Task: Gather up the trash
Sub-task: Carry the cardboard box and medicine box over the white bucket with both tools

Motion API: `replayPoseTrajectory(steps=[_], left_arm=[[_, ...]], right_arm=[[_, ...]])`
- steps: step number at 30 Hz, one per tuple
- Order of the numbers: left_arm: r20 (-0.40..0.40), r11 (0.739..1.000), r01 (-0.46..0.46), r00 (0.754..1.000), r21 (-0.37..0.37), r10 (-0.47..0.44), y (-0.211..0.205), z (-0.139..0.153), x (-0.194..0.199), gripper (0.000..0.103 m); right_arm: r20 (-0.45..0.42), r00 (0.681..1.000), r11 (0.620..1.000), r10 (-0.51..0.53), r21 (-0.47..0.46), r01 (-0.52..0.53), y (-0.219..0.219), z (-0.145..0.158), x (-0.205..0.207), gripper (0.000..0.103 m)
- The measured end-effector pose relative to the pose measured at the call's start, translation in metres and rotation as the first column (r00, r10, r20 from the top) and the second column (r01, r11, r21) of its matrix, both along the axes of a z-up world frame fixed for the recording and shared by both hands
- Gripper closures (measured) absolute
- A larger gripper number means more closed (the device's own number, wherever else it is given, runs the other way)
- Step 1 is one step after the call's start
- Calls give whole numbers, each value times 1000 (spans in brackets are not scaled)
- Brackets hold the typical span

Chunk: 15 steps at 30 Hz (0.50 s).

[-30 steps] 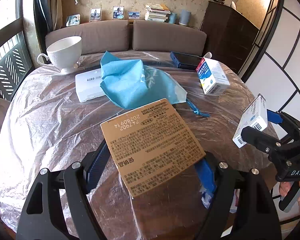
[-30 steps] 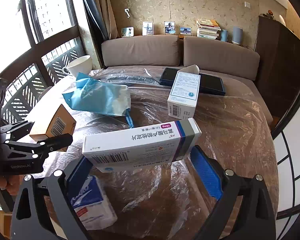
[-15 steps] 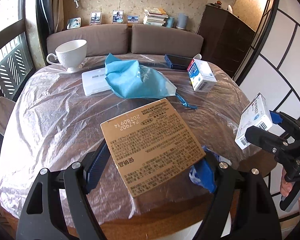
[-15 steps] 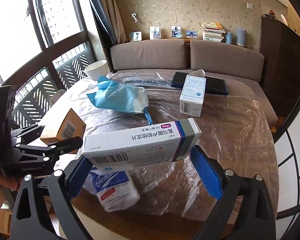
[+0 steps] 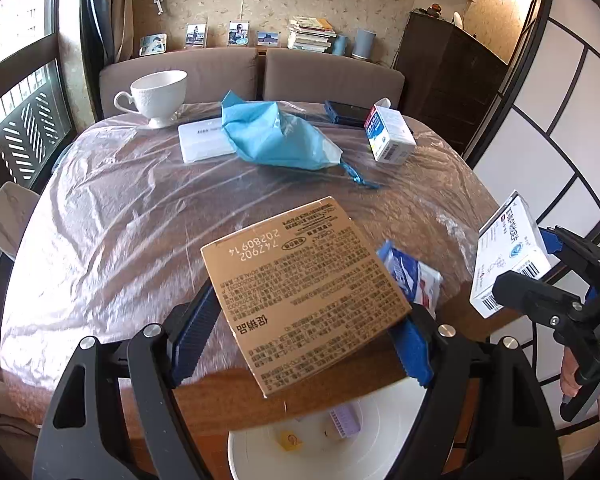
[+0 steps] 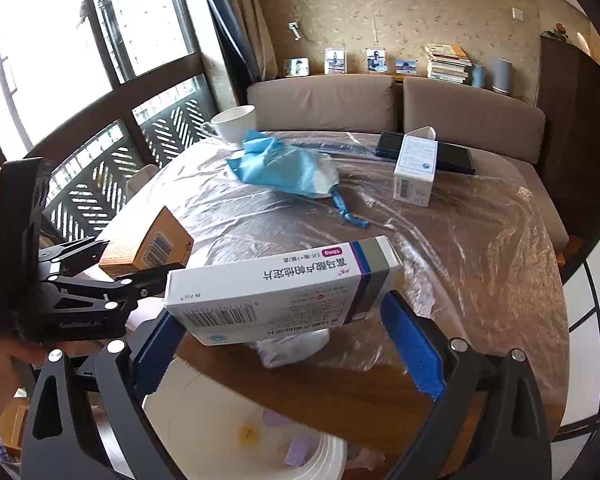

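Observation:
My left gripper [image 5: 300, 332] is shut on a flat tan cardboard box [image 5: 304, 292], held above the table's near edge; the box also shows in the right wrist view [image 6: 148, 246]. My right gripper [image 6: 284, 332] is shut on a white and purple medicine box [image 6: 280, 284], which also shows in the left wrist view [image 5: 508, 254]. A white round bin [image 5: 340, 444] with small scraps inside sits below the table edge, under both grippers; it also shows in the right wrist view [image 6: 236, 428]. A blue and white tissue pack [image 5: 412, 276] lies at the table edge.
The round table [image 5: 112, 216] is covered in clear plastic. On it stand a blue cloth bag [image 5: 276, 140], a white cup [image 5: 160, 94], a flat white box [image 5: 202, 140], a white and blue carton [image 5: 388, 134] and a dark tablet [image 5: 346, 112]. A sofa stands behind.
Both grippers have pulled back from the table with their boxes. The table edge and the white bin below have come into view. The tissue pack now shows beside the tan box.

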State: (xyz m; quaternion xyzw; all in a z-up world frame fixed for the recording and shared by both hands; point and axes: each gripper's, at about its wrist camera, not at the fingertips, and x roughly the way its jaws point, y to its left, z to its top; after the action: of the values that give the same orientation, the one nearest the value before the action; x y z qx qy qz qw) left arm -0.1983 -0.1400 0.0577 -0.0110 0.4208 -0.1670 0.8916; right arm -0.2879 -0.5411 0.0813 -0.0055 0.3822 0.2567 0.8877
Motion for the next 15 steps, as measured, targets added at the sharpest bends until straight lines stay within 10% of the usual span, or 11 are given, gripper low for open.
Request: replayPoseTrajectory(steps=[15], left_arm=[[-12, 1000, -2, 1000, 17, 2, 2, -5, -42, 23]], right_arm=[[-33, 996, 997, 79, 5, -79, -3, -9, -46, 9]])
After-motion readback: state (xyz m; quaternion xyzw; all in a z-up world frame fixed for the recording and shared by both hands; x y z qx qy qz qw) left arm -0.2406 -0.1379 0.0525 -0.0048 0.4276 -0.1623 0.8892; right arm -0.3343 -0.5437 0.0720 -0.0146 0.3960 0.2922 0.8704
